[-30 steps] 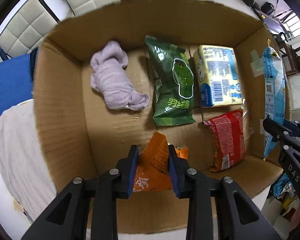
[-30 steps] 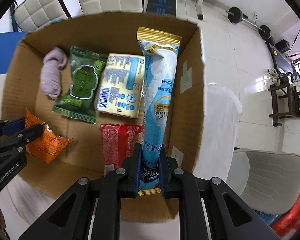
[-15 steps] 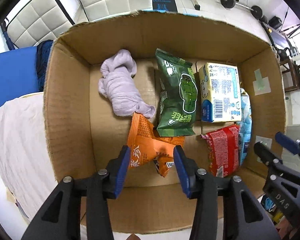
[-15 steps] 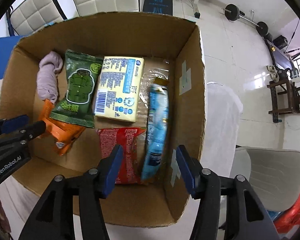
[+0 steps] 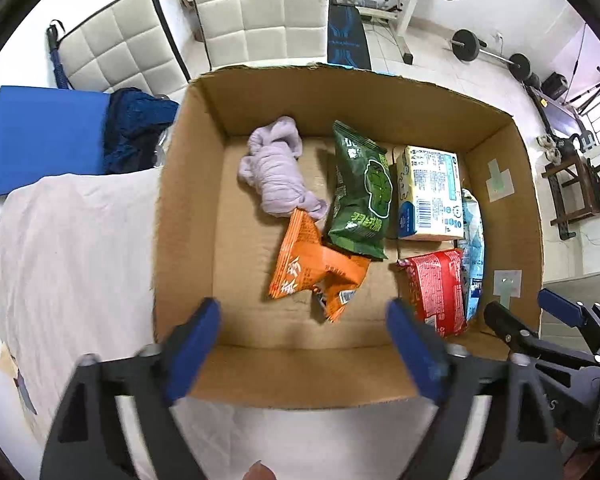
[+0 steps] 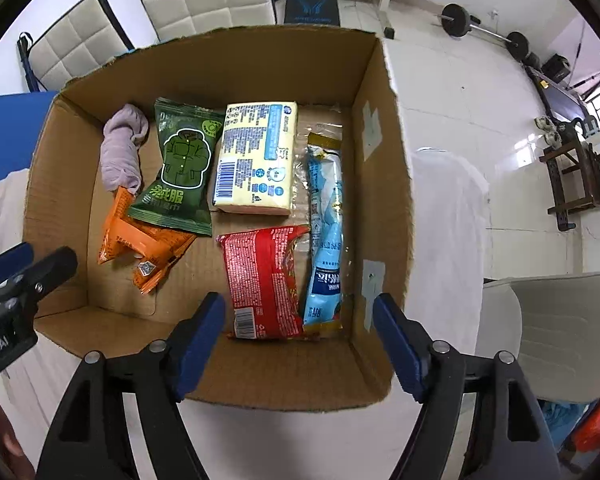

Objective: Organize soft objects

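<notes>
An open cardboard box [image 5: 188, 216] [image 6: 380, 184] holds a lilac cloth [image 5: 278, 172] [image 6: 122, 152], a green packet [image 5: 360, 192] [image 6: 182, 176], a yellow-and-blue pack [image 5: 428, 192] [image 6: 258, 160], a red packet [image 5: 436, 292] [image 6: 264, 280], an orange packet [image 5: 312, 272] [image 6: 140, 244] and a long light-blue packet [image 5: 473, 240] [image 6: 326, 232]. My left gripper [image 5: 304, 344] is open and empty above the box's near wall. My right gripper [image 6: 298, 344] is open and empty above the near right corner.
The box sits on a white cloth-covered surface [image 5: 68, 264]. A blue pad [image 5: 40, 136] and dark blue fabric [image 5: 134, 132] lie to the left. White padded chairs [image 5: 260, 4] and gym weights [image 5: 488, 52] stand behind. A grey chair seat [image 6: 560, 336] is at the right.
Both grippers let go of their packets, opened wide and drew back above the box. The orange packet and the light-blue packet now lie on the box floor.
</notes>
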`<state>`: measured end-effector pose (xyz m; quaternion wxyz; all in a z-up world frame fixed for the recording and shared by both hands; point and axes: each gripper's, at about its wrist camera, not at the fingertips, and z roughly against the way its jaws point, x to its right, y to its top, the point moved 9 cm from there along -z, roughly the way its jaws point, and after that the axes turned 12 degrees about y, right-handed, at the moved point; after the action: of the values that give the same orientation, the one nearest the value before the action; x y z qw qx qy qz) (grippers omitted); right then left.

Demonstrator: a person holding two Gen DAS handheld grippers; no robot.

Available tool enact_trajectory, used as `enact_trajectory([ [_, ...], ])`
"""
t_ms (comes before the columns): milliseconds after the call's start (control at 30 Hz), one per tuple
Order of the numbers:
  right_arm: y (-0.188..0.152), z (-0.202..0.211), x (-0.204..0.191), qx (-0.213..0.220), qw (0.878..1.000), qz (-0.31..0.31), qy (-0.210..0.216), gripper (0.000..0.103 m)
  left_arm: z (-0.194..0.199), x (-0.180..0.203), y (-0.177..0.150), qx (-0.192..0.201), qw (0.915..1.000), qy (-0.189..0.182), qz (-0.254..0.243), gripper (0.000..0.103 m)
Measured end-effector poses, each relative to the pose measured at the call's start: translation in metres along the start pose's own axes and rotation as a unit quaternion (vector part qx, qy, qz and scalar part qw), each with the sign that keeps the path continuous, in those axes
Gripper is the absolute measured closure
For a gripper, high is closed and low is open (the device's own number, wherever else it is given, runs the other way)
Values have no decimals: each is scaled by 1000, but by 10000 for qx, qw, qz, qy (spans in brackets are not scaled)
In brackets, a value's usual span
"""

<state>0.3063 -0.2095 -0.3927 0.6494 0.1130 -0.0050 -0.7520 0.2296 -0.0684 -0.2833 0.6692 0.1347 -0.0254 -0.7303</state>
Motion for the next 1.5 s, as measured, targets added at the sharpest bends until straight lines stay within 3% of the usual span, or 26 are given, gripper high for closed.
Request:
enact_trajectory([
  [67, -4, 4, -1, 50, 10000, -25, 27, 23, 5, -3, -5, 60, 10000, 15, 31, 9],
  [167, -12, 14, -4, 164, 9998, -34, 63, 2, 13, -6, -10, 149, 9998, 47, 83, 6],
  [200, -13, 17, -5, 191, 9998, -38, 67, 1, 15, -6, -12, 170, 9998, 34, 100, 4],
  [433, -31, 46, -12, 424, 9990, -43, 96, 1, 44, -15, -27, 395, 9989, 15, 235, 2],
  [533, -39, 65, -14, 595, 9981, -30, 129, 1, 71, -19, -37, 690, 9972, 120, 265, 2],
  [933, -124, 200, -38, 1636, 9853, 207, 446, 1, 206, -36, -108, 1669, 9848, 195, 427, 2],
  [1200, -182, 284, -50, 2056, 9751, 311, 772, 1, 262, -41, -153, 1868, 9810, 111, 516, 2],
  [1500, -234, 339, -68, 2148, 9714, 647, 779, 1, 295, -47, -177, 2019, 9777, 138, 555, 2],
])
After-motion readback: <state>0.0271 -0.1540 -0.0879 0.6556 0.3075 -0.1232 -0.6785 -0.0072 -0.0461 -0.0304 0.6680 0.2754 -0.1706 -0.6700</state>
